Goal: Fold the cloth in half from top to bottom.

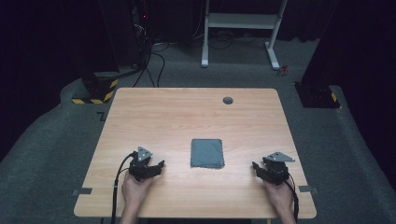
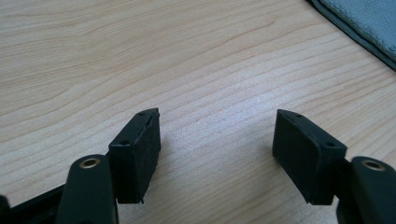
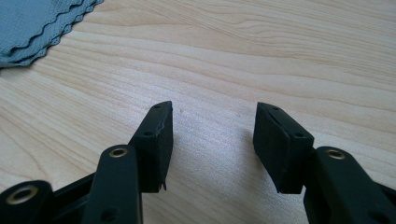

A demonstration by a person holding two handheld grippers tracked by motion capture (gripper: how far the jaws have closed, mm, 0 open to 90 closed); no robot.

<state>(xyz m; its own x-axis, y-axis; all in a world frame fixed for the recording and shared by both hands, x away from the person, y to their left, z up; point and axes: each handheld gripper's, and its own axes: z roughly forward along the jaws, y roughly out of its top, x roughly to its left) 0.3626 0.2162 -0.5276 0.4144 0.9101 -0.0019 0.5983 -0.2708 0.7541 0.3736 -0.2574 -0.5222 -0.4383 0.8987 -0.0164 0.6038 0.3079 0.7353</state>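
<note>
Lying flat near the middle of the table (image 1: 140, 112), slightly toward the person's edge, the cloth (image 1: 207, 153) in the high view is a grey-blue rectangle folded into a neat pad, square to the table edges. The left gripper (image 1: 158, 166) rests well to its left and the right gripper (image 1: 257, 166) well to its right, each in a hand and pointing inward at it; both stand apart from the cloth. A small dark round grommet (image 1: 228, 100) sits near the far edge. Judged from its look, the cloth is light, soft and limp, several layers thick, not fragile and not slippery; it will sag and unfold if lifted by one layer. The better hold is a pinch across a corner or edge that takes all layers together, ideally one gripper at each near corner. In the left gripper view, the left gripper (image 2: 217, 140) has its jaws spread wide with bare wood between them, grasping nothing; the cloth (image 2: 369, 21) shows at the upper right, with a darker bound edge. In the right gripper view, the right gripper (image 3: 214, 135) is likewise released and empty over the table; the cloth (image 3: 32, 23) lies at the upper left, its stacked wavy edges confirming several folds. No brand, label or legible writing appears on the cloth, table or grippers.
</note>
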